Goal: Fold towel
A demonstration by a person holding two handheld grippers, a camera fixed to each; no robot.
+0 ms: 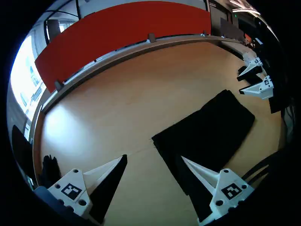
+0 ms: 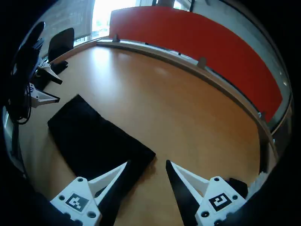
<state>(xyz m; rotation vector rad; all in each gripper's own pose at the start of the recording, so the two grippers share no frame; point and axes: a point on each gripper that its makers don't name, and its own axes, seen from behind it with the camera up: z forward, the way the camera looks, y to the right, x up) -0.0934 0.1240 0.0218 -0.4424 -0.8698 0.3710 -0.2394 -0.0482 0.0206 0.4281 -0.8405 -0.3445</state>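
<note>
Checking position first, the inspector asks: where does the towel lie, and in what condition?

The assessor replies: the towel (image 1: pixel 210 128), black, lies flat on the wooden bench (image 1: pixel 124 105) as a long, narrow rectangle. It looks already doubled at least once, though the layers cannot be counted in the dark cloth. It sits between the two tools, one short end toward each.

The inspector asks: and the tools?

The assessor replies: the left hand-held gripper (image 1: pixel 153 158) stands wide apart and empty. One finger (image 1: pixel 201 170) overlaps the towel's near end and the other is over bare bench. The right hand-held gripper (image 2: pixel 147 162) is likewise spread wide and holds nothing, with one finger (image 2: pixel 109 175) over the opposite short end. Whether any fingertip touches the cloth cannot be told.

The inspector asks: what could go wrong from here?

The assessor replies: three risks, all judgement.
- **Poor grip:** each tool straddles a corner rather than sitting square on an edge. Closing there would likely catch only the top layer or slip off, because the fabric lies flush on a smooth surface with no raised lip.
- **Skewed fold:** if one end is lifted ahead of the other, the strip may twist and the fold land crooked.
- **Unnoticed partial grab:** the dark cloth hides its own layer edges, so a partial grab would be hard to notice.

The red screen (image 1: pixel 113 34) along the far side is well apart from the work and poses no hazard.
</note>
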